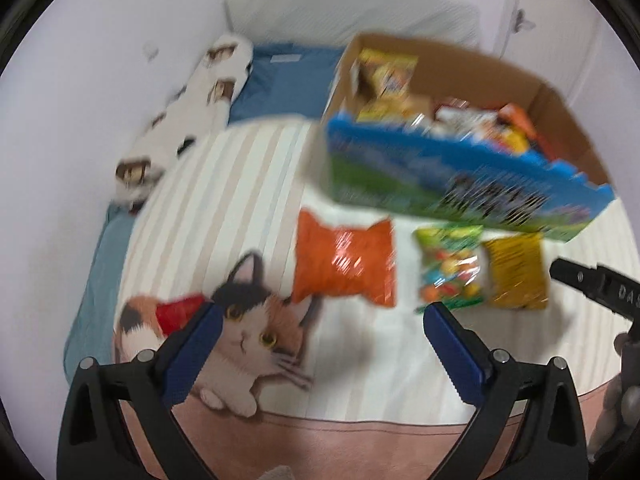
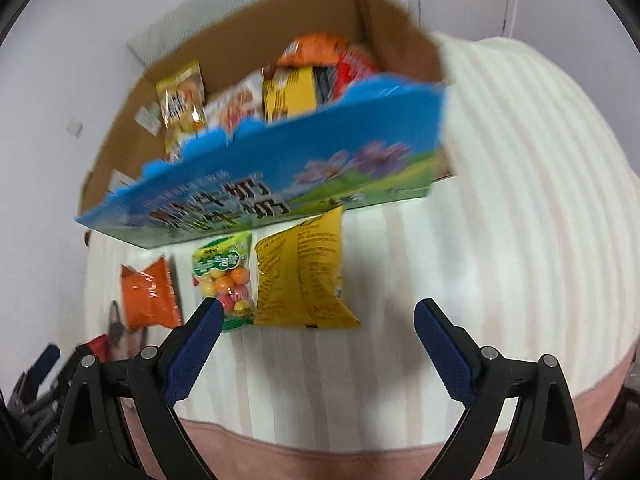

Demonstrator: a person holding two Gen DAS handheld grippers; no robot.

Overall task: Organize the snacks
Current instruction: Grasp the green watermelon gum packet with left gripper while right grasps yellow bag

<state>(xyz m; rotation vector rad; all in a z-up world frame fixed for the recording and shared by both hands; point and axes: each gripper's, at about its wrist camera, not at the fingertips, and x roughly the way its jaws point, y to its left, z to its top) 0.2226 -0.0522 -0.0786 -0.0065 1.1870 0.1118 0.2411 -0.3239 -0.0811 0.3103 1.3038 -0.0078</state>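
Three packets are laid out on the bed (image 2: 500,200) in front of the box (image 2: 280,168), presumably so that each can be picked singly: an orange bag (image 1: 344,264), a candy bag (image 2: 224,280) and a yellow bag (image 2: 304,276); other snacks are already stood inside the box; the left gripper (image 1: 320,316) and right gripper (image 2: 318,312) are held above them, fingers spread wide, nothing gripped.
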